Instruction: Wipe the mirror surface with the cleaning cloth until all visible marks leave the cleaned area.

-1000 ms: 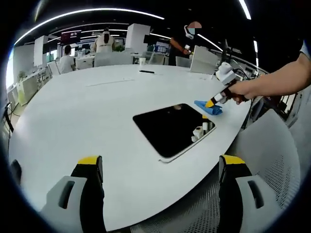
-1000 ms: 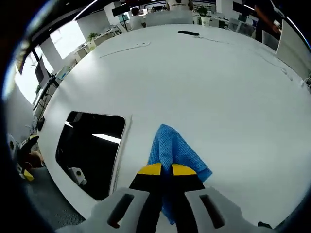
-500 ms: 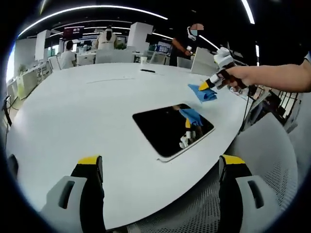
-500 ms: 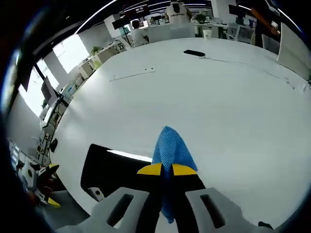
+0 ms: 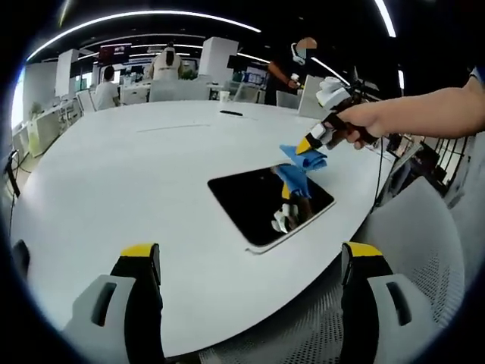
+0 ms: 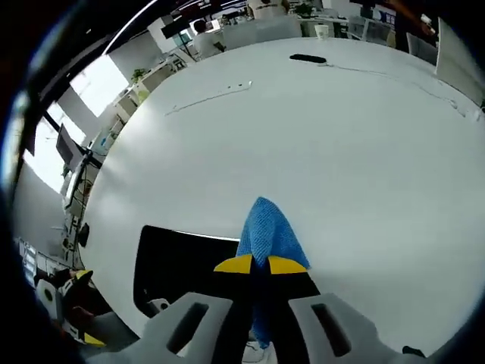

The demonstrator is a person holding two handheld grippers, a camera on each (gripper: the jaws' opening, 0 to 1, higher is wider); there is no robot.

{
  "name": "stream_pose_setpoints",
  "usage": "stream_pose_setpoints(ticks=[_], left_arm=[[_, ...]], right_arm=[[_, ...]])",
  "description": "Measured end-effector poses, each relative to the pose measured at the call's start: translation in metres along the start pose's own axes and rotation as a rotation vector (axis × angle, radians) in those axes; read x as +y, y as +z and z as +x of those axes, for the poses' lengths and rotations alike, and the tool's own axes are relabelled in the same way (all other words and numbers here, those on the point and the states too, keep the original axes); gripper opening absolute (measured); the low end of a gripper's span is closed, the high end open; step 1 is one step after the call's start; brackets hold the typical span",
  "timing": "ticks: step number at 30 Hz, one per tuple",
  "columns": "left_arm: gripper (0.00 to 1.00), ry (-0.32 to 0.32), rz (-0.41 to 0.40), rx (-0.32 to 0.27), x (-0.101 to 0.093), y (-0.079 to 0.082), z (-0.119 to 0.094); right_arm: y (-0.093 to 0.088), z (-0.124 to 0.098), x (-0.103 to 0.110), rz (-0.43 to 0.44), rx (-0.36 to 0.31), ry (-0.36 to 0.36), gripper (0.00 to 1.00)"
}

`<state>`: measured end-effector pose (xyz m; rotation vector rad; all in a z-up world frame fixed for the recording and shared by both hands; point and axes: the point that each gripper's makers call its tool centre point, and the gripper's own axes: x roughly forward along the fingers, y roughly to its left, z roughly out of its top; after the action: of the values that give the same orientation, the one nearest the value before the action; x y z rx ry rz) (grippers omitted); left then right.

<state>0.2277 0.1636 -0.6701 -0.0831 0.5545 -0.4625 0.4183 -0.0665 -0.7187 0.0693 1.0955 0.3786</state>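
the right gripper (image 6: 253, 265) has its jaws clamped on the blue cloth (image 6: 265, 231), which bunches up just ahead of the yellow tips. the mirror (image 5: 270, 202) lies flat on the white table (image 5: 129, 174), ahead of the left gripper's jaws and toward the right one; in the right gripper view it sits left of the jaws. the left gripper (image 5: 250, 254) has its jaws wide apart, holding nothing. in the left gripper view the cloth hangs over the mirror's far edge.

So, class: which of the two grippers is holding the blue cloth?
The right gripper, its jaws shut on the blue cloth above the mirror. The left gripper stands open and empty at the near table edge.
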Motion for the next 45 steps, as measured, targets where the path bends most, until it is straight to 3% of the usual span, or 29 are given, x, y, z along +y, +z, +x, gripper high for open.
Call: stream_pose_setpoints(ticks=[8, 11, 14, 28, 34, 45], left_arm=[[0.99, -0.010, -0.023, 0.015, 0.000, -0.004, 0.002], [0.99, -0.018, -0.018, 0.022, -0.001, -0.005, 0.003], [0.99, -0.016, -0.025, 0.020, 0.000, -0.005, 0.004], [0.99, -0.008, -0.033, 0.029, 0.004, -0.008, 0.007], [0.99, -0.017, -0.032, 0.034, 0.003, -0.009, 0.008], [0.99, -0.029, -0.034, 0.029, 0.001, -0.008, 0.009]], right_arm=[[-0.011, 0.016, 0.012, -0.024, -0.001, -0.023, 0.00], [-0.019, 0.023, 0.017, -0.066, 0.029, -0.022, 0.00], [-0.016, 0.023, 0.017, -0.098, 0.034, -0.060, 0.01], [-0.010, 0.028, 0.040, -0.102, 0.020, -0.056, 0.00], [-0.012, 0.032, 0.061, -0.098, 0.035, -0.022, 0.00], [-0.015, 0.042, 0.103, -0.164, 0.063, 0.005, 0.00]])
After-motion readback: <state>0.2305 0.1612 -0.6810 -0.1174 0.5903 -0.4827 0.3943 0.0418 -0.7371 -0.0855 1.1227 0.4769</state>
